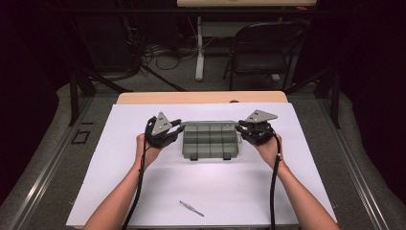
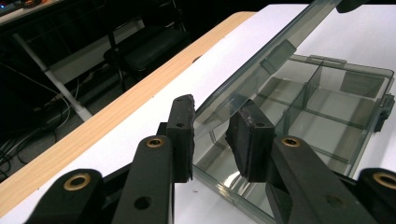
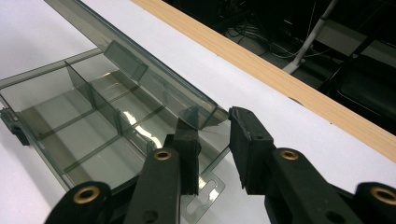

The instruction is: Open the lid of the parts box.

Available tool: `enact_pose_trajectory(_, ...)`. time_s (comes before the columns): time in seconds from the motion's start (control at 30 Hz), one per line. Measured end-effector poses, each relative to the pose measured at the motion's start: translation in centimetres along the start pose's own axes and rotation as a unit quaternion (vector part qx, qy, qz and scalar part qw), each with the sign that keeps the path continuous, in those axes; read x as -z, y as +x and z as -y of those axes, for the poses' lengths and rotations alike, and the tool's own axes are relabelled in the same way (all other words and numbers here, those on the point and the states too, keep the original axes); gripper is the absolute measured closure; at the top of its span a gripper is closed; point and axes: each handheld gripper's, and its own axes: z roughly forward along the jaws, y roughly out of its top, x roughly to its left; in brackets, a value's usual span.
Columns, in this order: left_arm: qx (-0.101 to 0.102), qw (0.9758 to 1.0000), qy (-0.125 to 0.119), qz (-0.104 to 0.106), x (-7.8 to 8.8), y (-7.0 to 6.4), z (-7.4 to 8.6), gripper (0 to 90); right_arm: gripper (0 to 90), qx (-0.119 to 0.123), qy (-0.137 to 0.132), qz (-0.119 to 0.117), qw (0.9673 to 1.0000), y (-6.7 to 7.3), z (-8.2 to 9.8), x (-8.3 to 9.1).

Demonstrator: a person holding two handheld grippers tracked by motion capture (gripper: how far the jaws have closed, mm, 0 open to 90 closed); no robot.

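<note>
A smoky clear compartment box (image 1: 209,140) lies mid-table on the white sheet, and its compartments look bare. Its lid (image 2: 261,70) stands tilted up off the tray. My left gripper (image 1: 178,128) is at the box's left end. In the left gripper view its jaws (image 2: 215,135) straddle the lid's corner with gaps on both sides. My right gripper (image 1: 242,128) is at the right end. In the right gripper view the lid (image 3: 140,60) ends between its jaws (image 3: 215,140). There the corner rests near the left pad and stays apart from the right pad (image 3: 247,140).
A thin metal tool (image 1: 191,208) lies near the front edge of the white sheet (image 1: 119,191). The wooden table edge (image 1: 201,97) runs behind the box. Beyond it stand a folding chair (image 1: 263,48) and a desk leg with cables. Two dark latches (image 1: 194,157) sit on the box's near side.
</note>
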Motion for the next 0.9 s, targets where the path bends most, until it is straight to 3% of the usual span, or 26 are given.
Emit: enact_pose_trajectory(0.9, 0.01, 0.9999, 0.013, 0.003, -0.9, 1.7, -1.2, 76.0, 76.2, -0.035, 0.007, 0.005, 0.9993, -1.1, -1.3, -0.9)
